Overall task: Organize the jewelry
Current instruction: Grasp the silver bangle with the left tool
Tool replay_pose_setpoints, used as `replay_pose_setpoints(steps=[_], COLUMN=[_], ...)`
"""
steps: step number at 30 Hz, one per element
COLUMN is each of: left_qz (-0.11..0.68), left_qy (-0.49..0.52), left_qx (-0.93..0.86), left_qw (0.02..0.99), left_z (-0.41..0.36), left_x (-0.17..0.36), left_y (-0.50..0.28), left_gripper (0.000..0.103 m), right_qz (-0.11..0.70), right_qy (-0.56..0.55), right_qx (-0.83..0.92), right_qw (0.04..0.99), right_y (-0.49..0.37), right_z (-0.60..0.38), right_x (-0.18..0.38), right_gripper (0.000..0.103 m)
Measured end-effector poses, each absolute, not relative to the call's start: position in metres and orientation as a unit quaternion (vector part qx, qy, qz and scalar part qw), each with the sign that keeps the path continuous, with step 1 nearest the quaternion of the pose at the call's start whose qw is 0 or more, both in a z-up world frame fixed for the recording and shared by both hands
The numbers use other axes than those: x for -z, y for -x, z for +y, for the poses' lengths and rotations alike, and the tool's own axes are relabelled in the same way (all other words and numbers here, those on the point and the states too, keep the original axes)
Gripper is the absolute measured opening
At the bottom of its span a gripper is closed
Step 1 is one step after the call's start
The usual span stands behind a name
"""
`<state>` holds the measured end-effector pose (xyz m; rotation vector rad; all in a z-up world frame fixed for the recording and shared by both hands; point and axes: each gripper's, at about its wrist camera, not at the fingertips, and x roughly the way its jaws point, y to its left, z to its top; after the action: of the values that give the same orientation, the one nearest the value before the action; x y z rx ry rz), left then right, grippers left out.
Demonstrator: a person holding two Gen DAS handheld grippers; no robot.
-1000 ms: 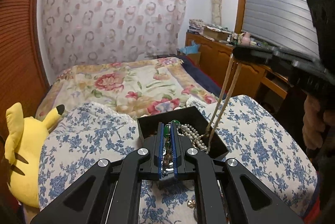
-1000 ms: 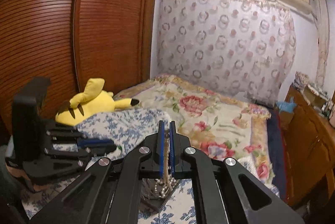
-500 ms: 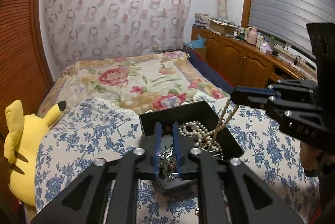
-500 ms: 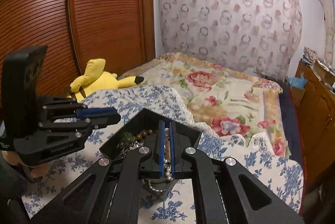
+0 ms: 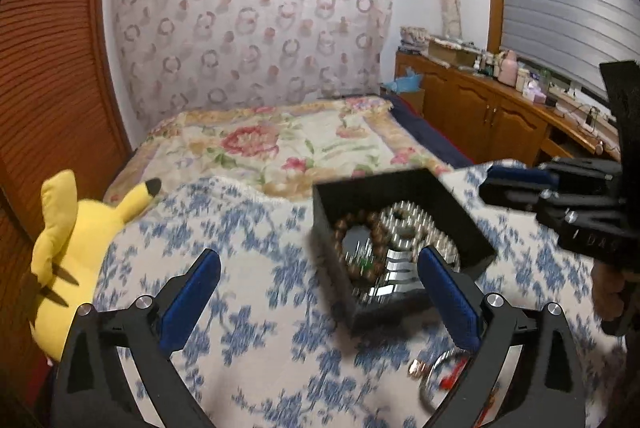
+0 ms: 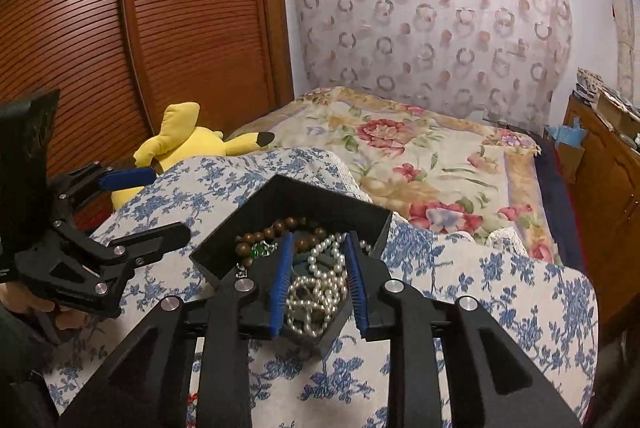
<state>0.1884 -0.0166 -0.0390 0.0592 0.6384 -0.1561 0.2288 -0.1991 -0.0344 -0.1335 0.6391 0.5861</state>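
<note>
Your left gripper (image 5: 318,292) had its jaws opening to their widest, with nothing between them but the blue-flowered cloth (image 5: 248,260). Your right gripper (image 6: 318,282) had its jaws opening too, only a narrow way apart, and the pearl necklace (image 6: 320,284) lay loose between them, no longer pinched.

The pearls rested in the black box (image 6: 360,216), heaped beside a brown bead bracelet (image 6: 276,228) and a green piece too small to make out. The box sat on the cloth-covered surface near its far edge, where the flowered bedspread (image 6: 420,156) began. A few small pieces (image 5: 440,368) were left on the cloth at the near edge, just by your left gripper; the blur hid what they were.

To do the release well, you probably needed to let the right jaws open fully before lifting, so that no strand caught on the blue pads (image 6: 280,280) and dragged back out. The loose pieces at the near edge looked like the likely next pick.
</note>
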Motion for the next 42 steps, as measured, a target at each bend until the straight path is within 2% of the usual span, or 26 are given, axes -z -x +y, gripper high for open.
replay_pose_setpoints(steps=[6,23,37,40,42], left_qz=[0.351,0.422,0.436,0.440,0.436], left_qy=[-0.035,-0.079,-0.056,-0.053,-0.031], left_qx=[0.077,0.084,0.094,0.115,0.145], left_qw=[0.932,0.899,0.893,0.889,0.888], left_z=[-0.003,-0.005,-0.002,-0.010,-0.015], left_x=[0.068,0.117,0.118,0.115,0.111], left_y=[-0.174,-0.166,-0.152,-0.144,-0.137], left_gripper=[0.095,0.095,0.095,0.095,0.095], right_qz=[0.314,0.349,0.377,0.371,0.370], right_qy=[0.050,0.052,0.028,0.032,0.038], right_qx=[-0.278,-0.274,-0.269,-0.265,-0.258], right_qw=[0.906,0.894,0.886,0.889,0.892], right_y=[-0.204,-0.144,-0.096,-0.083,-0.077], right_z=[-0.211,-0.219,-0.233,-0.236,-0.237], right_x=[0.047,0.084,0.108,0.107,0.106], right_gripper=[0.041,0.042,0.043,0.049,0.058])
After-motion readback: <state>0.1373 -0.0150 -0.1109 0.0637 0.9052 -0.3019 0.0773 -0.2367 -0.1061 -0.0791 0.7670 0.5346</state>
